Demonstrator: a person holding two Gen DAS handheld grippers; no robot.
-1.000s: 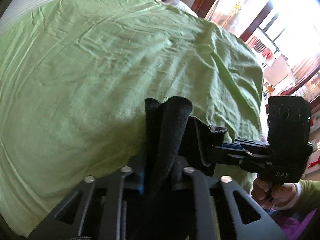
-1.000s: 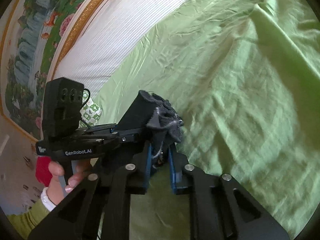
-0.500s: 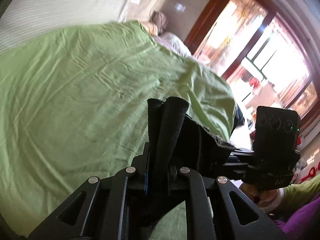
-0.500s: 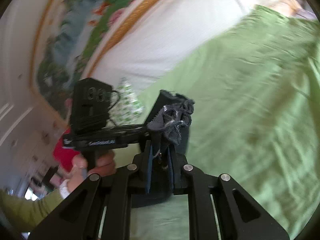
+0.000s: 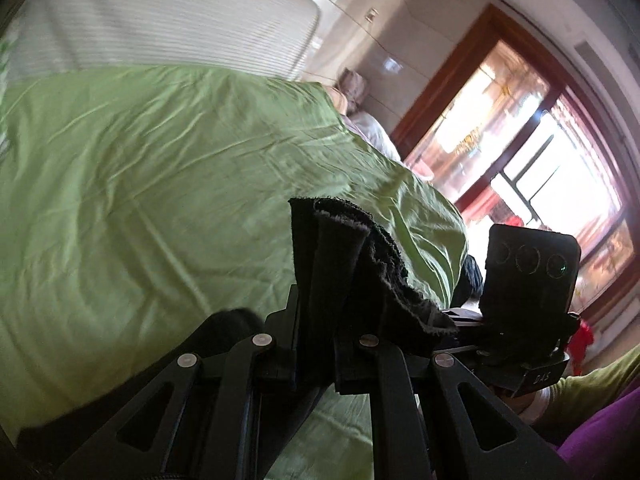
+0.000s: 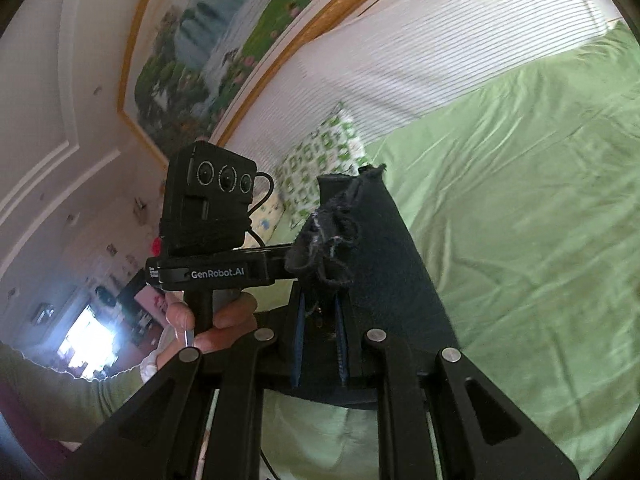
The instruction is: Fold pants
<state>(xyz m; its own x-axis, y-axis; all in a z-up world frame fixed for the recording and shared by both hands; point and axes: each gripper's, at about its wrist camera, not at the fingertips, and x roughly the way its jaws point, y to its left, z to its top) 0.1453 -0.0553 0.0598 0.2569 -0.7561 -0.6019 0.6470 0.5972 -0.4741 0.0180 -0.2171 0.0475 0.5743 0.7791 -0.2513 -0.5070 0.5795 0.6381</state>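
The black pants are lifted off the green bed sheet. My left gripper is shut on a bunched edge of the cloth, which sticks up between its fingers. My right gripper is shut on another frayed edge of the pants, with cloth draping to its right. Each gripper shows in the other's view: the right one at lower right, the left one at left, close beside it.
The bed sheet spreads wide below both grippers. A white striped headboard, a patterned pillow and a framed painting lie beyond. A bright window and clutter stand past the bed's far side.
Both grippers have risen and tilted up with the pants; the views now show more wall, headboard and window and less sheet. Both stay shut on the cloth.
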